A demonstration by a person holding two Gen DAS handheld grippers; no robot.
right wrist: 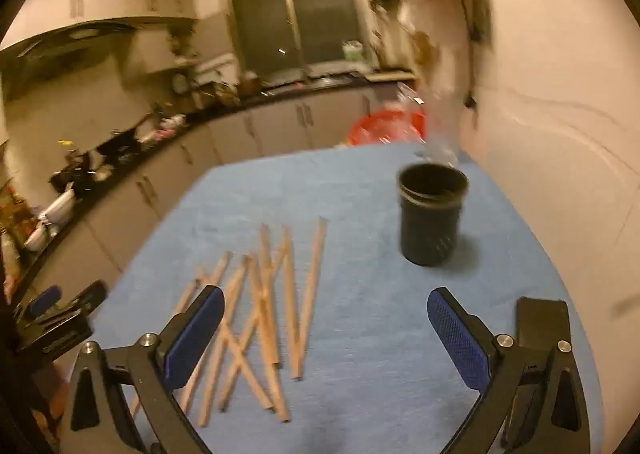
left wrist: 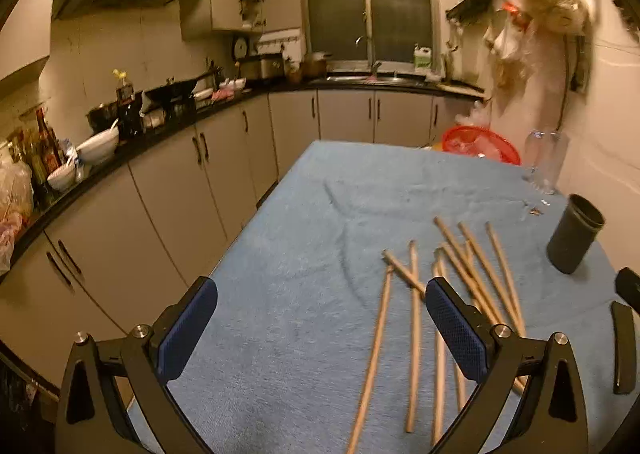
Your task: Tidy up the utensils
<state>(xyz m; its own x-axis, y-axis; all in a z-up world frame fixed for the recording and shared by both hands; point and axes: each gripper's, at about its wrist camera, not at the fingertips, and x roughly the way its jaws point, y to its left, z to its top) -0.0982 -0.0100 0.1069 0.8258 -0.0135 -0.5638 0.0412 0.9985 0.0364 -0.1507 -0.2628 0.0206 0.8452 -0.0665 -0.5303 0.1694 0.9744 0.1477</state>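
chopsticks [right wrist: 260,318] scattered left, right hand-held gripper [right wrist: 326,330]

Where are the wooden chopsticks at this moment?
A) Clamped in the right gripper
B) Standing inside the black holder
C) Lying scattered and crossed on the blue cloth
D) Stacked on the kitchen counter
C: the chopsticks lie loose and crisscrossed on the blue cloth, apart from the black holder, and both grippers are open and empty.

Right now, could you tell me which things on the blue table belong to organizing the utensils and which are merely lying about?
For the job:
- wooden chopsticks, scattered and crossing
- black holder cup, upright and empty as far as visible
- left gripper and right gripper, both open, holding nothing

Lying about:
- clear glass bottle
- red basket behind the table
- flat black object
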